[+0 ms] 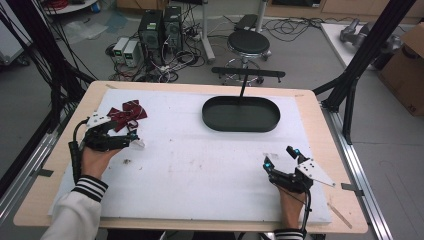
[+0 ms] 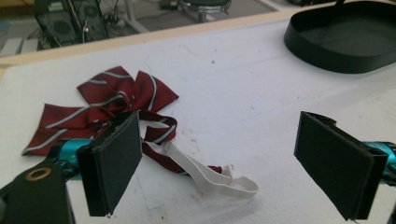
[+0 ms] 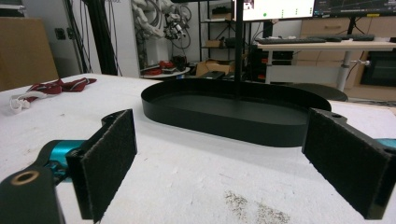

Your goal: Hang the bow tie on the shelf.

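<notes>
On the white mat (image 1: 200, 165) near its left edge, my left gripper (image 2: 219, 163) hung with its jaws spread wide and nothing between them, just short of the red striped bow tie (image 2: 116, 98) and its white elastic strap (image 2: 210, 179). My right gripper (image 3: 219, 163) stood equally wide and empty, facing the black tray (image 3: 233, 112). I judged the work barely begun: the bow tie lay ungrasped, well apart from the tray, with lifting and carrying all left.

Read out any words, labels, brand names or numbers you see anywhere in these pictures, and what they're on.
None can be read.
Monitor: marks too small and blurred.
Cardboard box: dark print, illegible.
Bow tie, black tray, left gripper, right gripper: no text.
</notes>
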Motion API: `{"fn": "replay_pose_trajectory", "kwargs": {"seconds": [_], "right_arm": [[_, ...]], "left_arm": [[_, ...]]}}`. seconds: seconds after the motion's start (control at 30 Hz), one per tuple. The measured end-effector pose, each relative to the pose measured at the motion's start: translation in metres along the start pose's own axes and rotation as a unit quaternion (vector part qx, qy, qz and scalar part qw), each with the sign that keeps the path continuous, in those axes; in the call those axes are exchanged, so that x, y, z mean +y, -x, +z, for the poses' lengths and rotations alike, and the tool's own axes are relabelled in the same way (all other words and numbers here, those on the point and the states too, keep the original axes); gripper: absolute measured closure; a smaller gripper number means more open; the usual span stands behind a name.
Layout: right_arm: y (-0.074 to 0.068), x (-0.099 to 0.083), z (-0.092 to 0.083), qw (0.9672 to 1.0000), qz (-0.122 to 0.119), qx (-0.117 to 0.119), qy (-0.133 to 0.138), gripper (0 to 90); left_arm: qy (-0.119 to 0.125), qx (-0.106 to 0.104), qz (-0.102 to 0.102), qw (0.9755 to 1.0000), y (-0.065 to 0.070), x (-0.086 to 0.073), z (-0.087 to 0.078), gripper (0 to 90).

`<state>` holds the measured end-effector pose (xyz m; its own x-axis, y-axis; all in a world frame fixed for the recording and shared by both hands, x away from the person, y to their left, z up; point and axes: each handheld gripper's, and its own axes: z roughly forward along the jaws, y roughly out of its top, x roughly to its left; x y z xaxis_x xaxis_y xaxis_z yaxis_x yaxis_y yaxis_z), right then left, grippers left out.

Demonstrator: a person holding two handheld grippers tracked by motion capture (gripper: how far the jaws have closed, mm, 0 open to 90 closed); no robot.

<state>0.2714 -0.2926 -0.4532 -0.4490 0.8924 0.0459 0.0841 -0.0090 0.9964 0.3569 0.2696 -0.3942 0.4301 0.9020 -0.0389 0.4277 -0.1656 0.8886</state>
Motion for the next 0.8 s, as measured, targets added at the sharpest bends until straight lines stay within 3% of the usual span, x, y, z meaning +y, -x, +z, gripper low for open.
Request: {"fn": "replay_pose_trajectory", "kwargs": {"seconds": [0.17, 0.27, 0.37, 0.4, 0.47, 0.57, 0.6, 0.63, 0.67, 0.73, 0.8], "right_arm": [[0.000, 0.000, 0.000, 1.0000, 0.002, -0.001, 0.000, 9.2], [0.000, 0.000, 0.000, 1.0000, 0.006, 0.000, 0.000, 9.2], [0.001, 0.000, 0.000, 1.0000, 0.007, 0.000, 0.002, 9.2], [0.001, 0.000, 0.000, 1.0000, 0.007, 0.000, 0.002, 9.2], [0.001, 0.000, 0.000, 1.0000, 0.007, 0.000, 0.002, 9.2], [0.001, 0.000, 0.000, 1.0000, 0.007, 0.000, 0.002, 9.2], [0.001, 0.000, 0.000, 1.0000, 0.009, 0.000, 0.002, 9.2], [0.001, 0.000, 0.000, 1.0000, 0.009, 0.000, 0.002, 9.2], [0.001, 0.000, 0.000, 1.0000, 0.008, 0.000, 0.002, 9.2], [0.001, 0.000, 0.000, 1.0000, 0.009, 0.000, 0.002, 9.2], [0.001, 0.000, -0.001, 0.9999, 0.012, 0.000, 0.001, 9.2]], "left_arm": [[-0.045, 0.010, -0.008, 0.9989, 0.001, -0.001, 0.016, 17.4], [-0.054, 0.012, -0.008, 0.9984, 0.001, -0.003, 0.021, 17.5], [-0.070, 0.018, -0.007, 0.9974, 0.001, -0.004, 0.025, 19.6], [-0.088, 0.021, -0.015, 0.9958, 0.000, -0.004, 0.028, 20.4], [-0.095, 0.022, -0.019, 0.9950, 0.000, -0.004, 0.030, 20.9], [-0.123, 0.033, -0.032, 0.9914, -0.001, -0.002, 0.035, 21.9], [-0.138, 0.036, -0.038, 0.9890, -0.001, 0.001, 0.037, 22.5], [-0.138, 0.036, -0.038, 0.9890, -0.001, 0.001, 0.037, 22.9], [-0.154, 0.040, -0.044, 0.9863, -0.001, 0.003, 0.039, 23.0], [-0.160, 0.042, -0.050, 0.9850, -0.001, 0.003, 0.041, 23.0], [-0.179, 0.045, -0.065, 0.9807, -0.003, 0.005, 0.043, 26.4]]}}
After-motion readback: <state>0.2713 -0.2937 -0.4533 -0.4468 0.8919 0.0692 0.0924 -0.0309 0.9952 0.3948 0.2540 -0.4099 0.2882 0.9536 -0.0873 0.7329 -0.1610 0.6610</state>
